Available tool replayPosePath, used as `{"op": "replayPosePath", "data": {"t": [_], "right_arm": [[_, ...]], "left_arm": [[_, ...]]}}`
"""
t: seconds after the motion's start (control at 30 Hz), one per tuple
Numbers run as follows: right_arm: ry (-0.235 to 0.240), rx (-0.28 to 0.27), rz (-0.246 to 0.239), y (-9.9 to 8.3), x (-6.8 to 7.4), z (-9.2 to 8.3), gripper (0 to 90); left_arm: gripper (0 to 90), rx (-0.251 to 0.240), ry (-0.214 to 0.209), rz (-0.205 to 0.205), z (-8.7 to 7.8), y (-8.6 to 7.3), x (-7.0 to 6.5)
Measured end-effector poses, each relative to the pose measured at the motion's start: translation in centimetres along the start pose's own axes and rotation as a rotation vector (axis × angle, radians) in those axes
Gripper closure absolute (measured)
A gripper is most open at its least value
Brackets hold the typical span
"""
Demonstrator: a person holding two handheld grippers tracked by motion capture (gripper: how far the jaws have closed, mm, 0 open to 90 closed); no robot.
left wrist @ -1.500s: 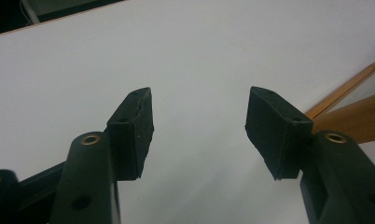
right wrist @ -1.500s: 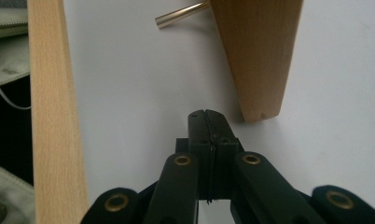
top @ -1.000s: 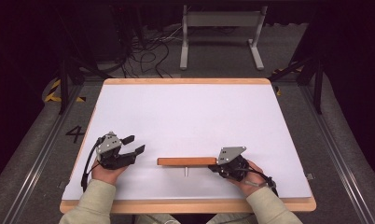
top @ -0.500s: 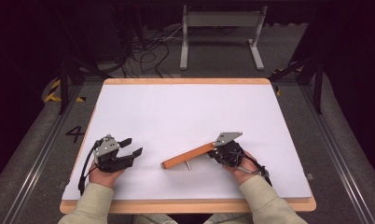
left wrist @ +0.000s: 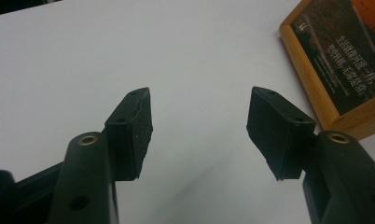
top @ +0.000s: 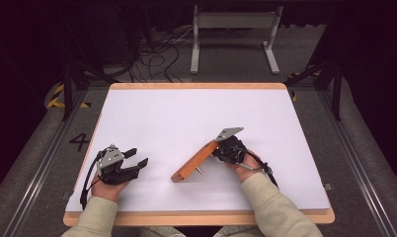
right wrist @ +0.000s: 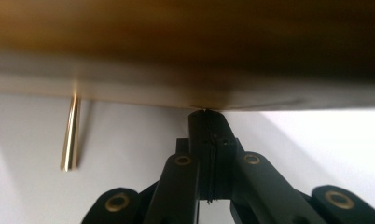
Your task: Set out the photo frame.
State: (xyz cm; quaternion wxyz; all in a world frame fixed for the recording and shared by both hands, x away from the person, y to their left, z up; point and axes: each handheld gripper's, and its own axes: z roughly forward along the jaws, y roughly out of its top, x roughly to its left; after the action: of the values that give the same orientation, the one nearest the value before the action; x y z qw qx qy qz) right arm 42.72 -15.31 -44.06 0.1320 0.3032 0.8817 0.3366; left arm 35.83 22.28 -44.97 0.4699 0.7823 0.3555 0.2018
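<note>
A wooden picture frame (top: pixel 194 162) stands slantwise on the white table (top: pixel 186 108), its near end to the left of my right gripper (top: pixel 218 149). In the right gripper view the jaws (right wrist: pixel 207 119) are shut, tips up against the frame's wooden underside (right wrist: pixel 176 46). I cannot tell whether they pinch any part of it. A thin brass pin (right wrist: pixel 71 135) hangs from the frame down to the table; in the high view the pin (top: pixel 200 169) pokes out below it. My left gripper (top: pixel 137 158) rests open at the front left. In its own view the left gripper (left wrist: pixel 199 130) holds nothing, and the frame's dark printed face (left wrist: pixel 335 60) sits at the upper right.
The table's wooden rim (top: pixel 196 216) runs along the front edge by the person's sleeves. Beyond the table's far edge stand a metal rack (top: pixel 233 39) and loose cables (top: pixel 157 54) on the dark floor.
My right gripper has swung away from the person and slightly left. The frame's right end went with it, so the frame turned from level to a steep slant. The left gripper has stayed put.
</note>
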Motion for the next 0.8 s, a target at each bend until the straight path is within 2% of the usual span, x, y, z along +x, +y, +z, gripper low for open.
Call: {"op": "replayPosePath", "data": {"t": [0.2, 0.33, 0.43, 0.57, 0.8], "right_arm": [[0.013, 0.008, -0.007, 1.6, -0.2, 1.3, 90.0], [0.024, 0.012, 0.012, 2.4, -0.3, 1.9, 90.0], [0.032, -0.014, 0.023, 3.0, -0.2, 2.8, 90.0], [0.046, -0.023, 0.042, 3.6, 0.0, 3.6, 90.0], [0.064, -0.018, 0.003, 5.1, 0.5, 4.3, 90.0]], "left_arm": [[40.6, 0.004, -0.006, 0.002, 0.2, 0.0, 0.0], [40.6, 0.003, -0.009, 0.004, 0.4, 0.1, 0.0], [40.6, 0.004, -0.015, 0.012, 0.6, 0.2, 0.1], [40.6, 0.006, -0.022, 0.01, 0.8, 0.3, -0.1], [40.6, 0.009, -0.028, 0.018, 1.1, 0.4, 0.0]]}}
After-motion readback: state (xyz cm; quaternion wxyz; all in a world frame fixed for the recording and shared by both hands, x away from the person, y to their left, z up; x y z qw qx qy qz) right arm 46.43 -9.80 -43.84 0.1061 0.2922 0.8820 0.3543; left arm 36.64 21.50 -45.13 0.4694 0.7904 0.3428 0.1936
